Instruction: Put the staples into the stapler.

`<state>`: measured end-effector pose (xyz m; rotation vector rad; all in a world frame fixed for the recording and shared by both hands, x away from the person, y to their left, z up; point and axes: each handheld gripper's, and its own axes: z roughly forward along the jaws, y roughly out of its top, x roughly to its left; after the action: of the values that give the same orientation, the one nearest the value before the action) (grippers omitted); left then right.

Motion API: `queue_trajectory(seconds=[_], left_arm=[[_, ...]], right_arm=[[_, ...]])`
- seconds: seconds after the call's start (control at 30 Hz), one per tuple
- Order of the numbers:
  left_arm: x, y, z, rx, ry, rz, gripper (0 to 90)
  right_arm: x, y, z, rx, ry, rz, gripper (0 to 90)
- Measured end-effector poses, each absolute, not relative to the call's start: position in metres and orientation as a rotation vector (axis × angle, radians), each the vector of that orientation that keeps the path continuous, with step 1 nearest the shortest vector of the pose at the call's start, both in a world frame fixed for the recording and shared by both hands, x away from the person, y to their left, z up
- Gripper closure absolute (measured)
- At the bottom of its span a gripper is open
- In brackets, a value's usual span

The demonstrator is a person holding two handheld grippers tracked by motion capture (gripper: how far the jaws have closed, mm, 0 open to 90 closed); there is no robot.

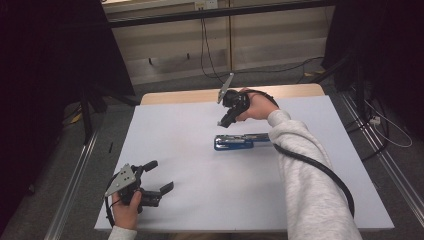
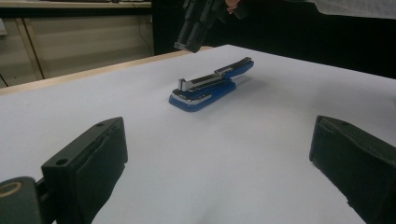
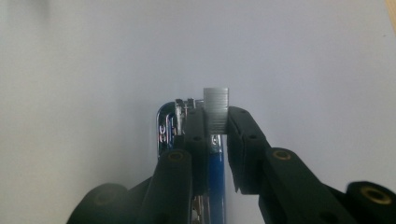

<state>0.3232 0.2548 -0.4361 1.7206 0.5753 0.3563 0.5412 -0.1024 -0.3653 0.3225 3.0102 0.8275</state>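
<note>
No text, label, brand, number or sign can be read anywhere; the embossed marks on the stapler's [image 3: 164, 130] chrome end are too blurred.

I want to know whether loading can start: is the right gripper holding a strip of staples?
Yes, the right gripper pinches a grey staple strip between its jaws, above the blue stapler.

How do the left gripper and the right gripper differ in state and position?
The left gripper is open and holds nothing; the right gripper is shut on a strip of staples. The left gripper sits low near the table's front edge, away from the blue stapler; the right gripper hangs above the stapler. Both have black fingers.
</note>
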Motion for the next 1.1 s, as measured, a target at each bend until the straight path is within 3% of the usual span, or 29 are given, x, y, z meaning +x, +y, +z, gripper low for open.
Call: queue_trajectory(seconds=[1.1], left_arm=[[0.324, 0.255, -0.435, 1.722, 0.565, 0.378, 4.2]], right_arm=[[0.533, -0.099, -0.380, 0.310, 3.036, 0.838, 78.4]])
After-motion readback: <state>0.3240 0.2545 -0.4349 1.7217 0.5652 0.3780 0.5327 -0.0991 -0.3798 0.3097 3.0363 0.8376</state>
